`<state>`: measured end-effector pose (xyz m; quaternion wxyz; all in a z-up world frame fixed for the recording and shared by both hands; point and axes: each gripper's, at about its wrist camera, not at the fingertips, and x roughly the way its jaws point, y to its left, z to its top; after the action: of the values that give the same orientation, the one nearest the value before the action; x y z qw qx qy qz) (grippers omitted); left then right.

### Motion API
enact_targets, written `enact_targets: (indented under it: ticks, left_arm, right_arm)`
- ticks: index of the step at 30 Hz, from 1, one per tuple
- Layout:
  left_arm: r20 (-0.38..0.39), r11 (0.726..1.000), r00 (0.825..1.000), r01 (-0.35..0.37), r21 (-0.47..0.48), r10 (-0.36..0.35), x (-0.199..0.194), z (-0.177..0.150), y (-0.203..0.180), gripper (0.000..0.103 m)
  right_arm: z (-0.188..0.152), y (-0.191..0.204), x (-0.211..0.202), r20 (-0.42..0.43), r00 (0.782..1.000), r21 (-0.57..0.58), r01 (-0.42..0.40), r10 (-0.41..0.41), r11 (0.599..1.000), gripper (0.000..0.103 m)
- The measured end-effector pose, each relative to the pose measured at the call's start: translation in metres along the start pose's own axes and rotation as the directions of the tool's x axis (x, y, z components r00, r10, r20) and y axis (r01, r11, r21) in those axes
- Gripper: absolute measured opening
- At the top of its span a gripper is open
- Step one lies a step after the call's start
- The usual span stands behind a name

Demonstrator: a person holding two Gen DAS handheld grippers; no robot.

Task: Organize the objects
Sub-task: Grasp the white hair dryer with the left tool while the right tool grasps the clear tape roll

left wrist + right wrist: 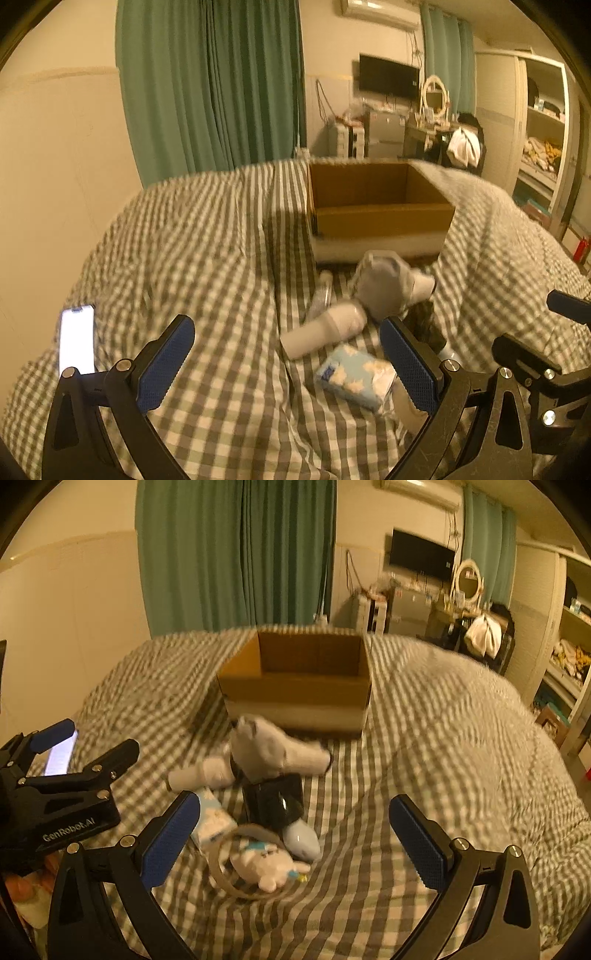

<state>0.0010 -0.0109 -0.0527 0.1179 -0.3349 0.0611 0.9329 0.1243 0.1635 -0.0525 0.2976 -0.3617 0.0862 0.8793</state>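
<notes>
An open cardboard box point(376, 218) point(295, 698) stands on a checked bedspread point(207, 258). In front of it lies a pile: a grey-white hair dryer point(388, 288) point(273, 753), a white cylinder bottle point(325, 328) point(201, 771), a blue tissue pack point(354, 374) point(212, 818), a black block point(273, 801), a pale blue piece point(303, 840), a white plush toy point(264, 866) and a tape ring point(221, 871). My left gripper point(288, 365) is open and empty, just short of the pile. My right gripper point(295, 842) is open and empty, above the plush.
A lit phone point(77, 339) point(61, 757) lies on the bed at the left. Green curtains point(214, 85) hang behind the bed. A desk with a mirror point(434, 98), a TV and open shelves stand at the far right. The other gripper shows at each view's side.
</notes>
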Motion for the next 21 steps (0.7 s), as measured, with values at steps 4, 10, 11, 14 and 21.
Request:
enact_targets:
  ticks: [4,10,11,14,21]
  left_arm:
    - [-0.055,0.999,0.998,0.017,0.04,-0.015,0.018,-0.013,-0.005,0.102]
    - [-0.122,0.998,0.992,0.017,0.059,-0.01,0.044,-0.024,-0.004,0.098]
    - [-0.13,0.998,0.991,0.02,0.061,-0.012,0.048,-0.025,-0.003,0.098]
    - [-0.152,0.997,0.988,0.033,0.068,-0.022,0.059,-0.024,-0.002,0.096]
    - [-0.19,0.991,0.98,0.073,0.109,-0.051,0.083,-0.016,-0.013,0.089]
  right_arm:
    - [-0.017,0.007,0.028,-0.09,0.996,-0.028,-0.015,0.013,0.999,0.103]
    - [-0.033,0.017,0.066,-0.227,0.969,-0.019,-0.101,0.094,0.995,0.103]
    - [-0.035,0.018,0.073,-0.252,0.963,-0.019,-0.101,0.093,0.995,0.103]
    - [-0.035,0.017,0.079,-0.262,0.961,-0.017,-0.093,0.086,0.995,0.1]
    - [-0.029,0.008,0.075,-0.276,0.953,0.017,-0.129,0.129,0.991,0.086]
